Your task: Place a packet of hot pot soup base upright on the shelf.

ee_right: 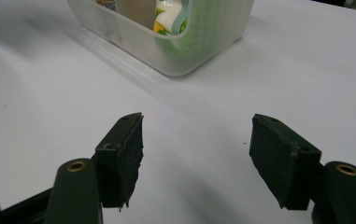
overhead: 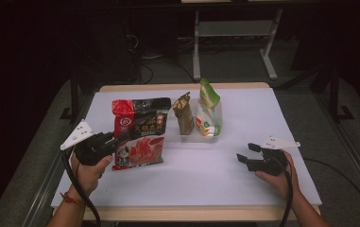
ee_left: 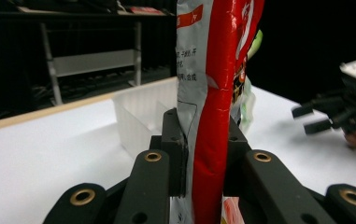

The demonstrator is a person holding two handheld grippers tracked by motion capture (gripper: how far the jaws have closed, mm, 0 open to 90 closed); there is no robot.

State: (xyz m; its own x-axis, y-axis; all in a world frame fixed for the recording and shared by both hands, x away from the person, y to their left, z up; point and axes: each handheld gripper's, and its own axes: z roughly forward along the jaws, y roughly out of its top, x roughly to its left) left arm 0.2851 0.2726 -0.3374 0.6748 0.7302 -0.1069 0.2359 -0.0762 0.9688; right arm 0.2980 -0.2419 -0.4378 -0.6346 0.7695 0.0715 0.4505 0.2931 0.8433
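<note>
Red-and-black snack bag (overhead: 140,132) sits left of the clear plastic bin (overhead: 187,136), its left edge pinched between the closed jaws of the left gripper (overhead: 117,140); bag stands edge-on in the left gripper view (ee_left: 213,107). White table (overhead: 206,179): wide bare stretch in front of the bin, more to its right up to the table edge. Bin holds a brown pouch (overhead: 184,113) and a green-white pouch (overhead: 208,109), both upright. Right gripper (overhead: 246,153) in front-right of the bin, apart from it, jaws spread wide, empty (ee_right: 194,154).
</note>
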